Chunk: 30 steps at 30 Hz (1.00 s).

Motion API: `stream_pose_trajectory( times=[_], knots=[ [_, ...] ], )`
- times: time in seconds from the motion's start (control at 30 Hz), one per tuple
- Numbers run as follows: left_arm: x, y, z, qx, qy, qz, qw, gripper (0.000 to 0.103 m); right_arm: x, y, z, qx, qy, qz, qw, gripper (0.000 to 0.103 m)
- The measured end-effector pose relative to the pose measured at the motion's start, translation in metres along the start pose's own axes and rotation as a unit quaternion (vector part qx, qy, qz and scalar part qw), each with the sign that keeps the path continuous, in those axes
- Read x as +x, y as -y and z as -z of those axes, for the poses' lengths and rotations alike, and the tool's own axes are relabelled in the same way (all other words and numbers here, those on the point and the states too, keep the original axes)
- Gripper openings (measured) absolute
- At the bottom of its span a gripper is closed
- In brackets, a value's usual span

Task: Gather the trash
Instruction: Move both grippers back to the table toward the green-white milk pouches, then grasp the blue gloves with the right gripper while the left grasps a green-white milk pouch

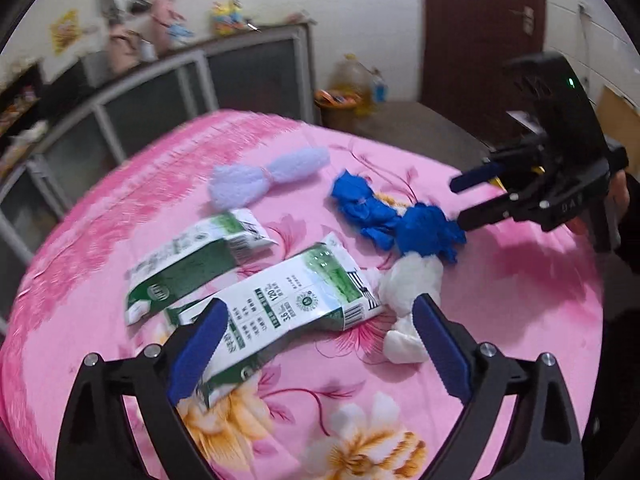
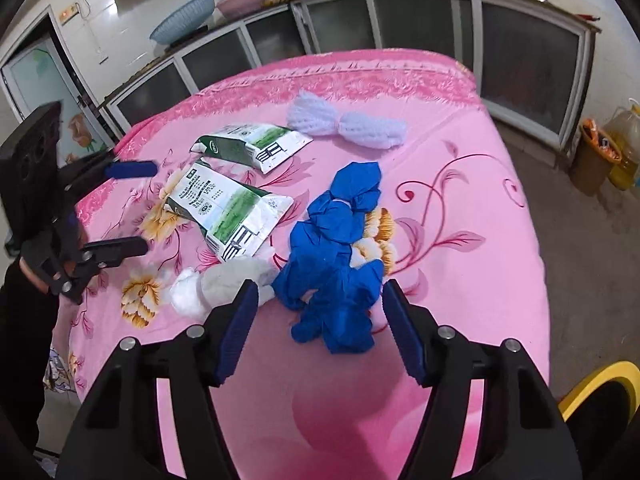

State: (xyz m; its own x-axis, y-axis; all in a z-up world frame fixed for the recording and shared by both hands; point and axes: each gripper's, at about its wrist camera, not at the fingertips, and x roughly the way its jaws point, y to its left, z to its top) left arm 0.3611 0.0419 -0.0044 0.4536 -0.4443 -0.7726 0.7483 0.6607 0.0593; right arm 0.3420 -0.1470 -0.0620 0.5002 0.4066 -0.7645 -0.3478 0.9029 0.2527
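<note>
On the pink flowered cloth (image 1: 500, 320) lie two flattened green-and-white milk cartons, a near one (image 1: 288, 300) (image 2: 232, 212) and a far one (image 1: 192, 260) (image 2: 252, 144). Beside them lie crumpled blue gloves (image 1: 396, 216) (image 2: 340, 256), a white wad of tissue (image 1: 408, 300) (image 2: 216, 288) and a pale lilac yarn bundle (image 1: 264, 176) (image 2: 348, 120). My left gripper (image 1: 320, 344) (image 2: 136, 208) is open, its fingers either side of the near carton's end. My right gripper (image 2: 316, 328) (image 1: 456, 200) is open just short of the blue gloves.
Glass-fronted cabinets (image 2: 400, 20) run behind the table. An orange bin (image 1: 340, 108) (image 2: 596, 156) and a large oil bottle (image 2: 624, 144) stand on the floor past the far edge. A yellow-rimmed black container (image 2: 600, 392) sits at my lower right.
</note>
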Motion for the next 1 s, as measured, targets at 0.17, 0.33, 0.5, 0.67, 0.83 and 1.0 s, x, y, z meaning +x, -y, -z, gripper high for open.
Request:
stream_pose_trajectory(
  times=[0.17, 0.33, 0.5, 0.67, 0.83, 1.0],
  knots=[
    [0.024, -0.023, -0.016, 0.044, -0.068, 0.061, 0.9949, 0.09, 0.012, 0.005, -0.012, 0.005, -0.025, -0.018, 1.0, 0.062],
    [0.046, -0.026, -0.031, 0.094, -0.106, 0.066, 0.9877, 0.09, 0.025, 0.004, -0.022, 0.003, -0.042, -0.025, 0.999, 0.062],
    [0.07, -0.03, -0.034, 0.107, -0.14, 0.113, 0.9778, 0.09, 0.046, 0.006, -0.035, -0.002, -0.058, -0.021, 0.998, 0.062],
    [0.083, -0.035, -0.018, 0.089, -0.133, 0.116, 0.9802, 0.088, 0.067, 0.008, -0.04, -0.001, -0.081, -0.01, 0.997, 0.056],
    [0.07, -0.034, -0.013, 0.085, -0.103, 0.096, 0.9864, 0.076, 0.067, 0.005, -0.039, -0.001, -0.081, -0.002, 0.997, 0.01],
    [0.047, -0.035, -0.01, 0.059, -0.08, 0.069, 0.9926, 0.07, 0.04, 0.0, -0.036, 0.007, -0.053, -0.01, 0.999, 0.006]
  ],
)
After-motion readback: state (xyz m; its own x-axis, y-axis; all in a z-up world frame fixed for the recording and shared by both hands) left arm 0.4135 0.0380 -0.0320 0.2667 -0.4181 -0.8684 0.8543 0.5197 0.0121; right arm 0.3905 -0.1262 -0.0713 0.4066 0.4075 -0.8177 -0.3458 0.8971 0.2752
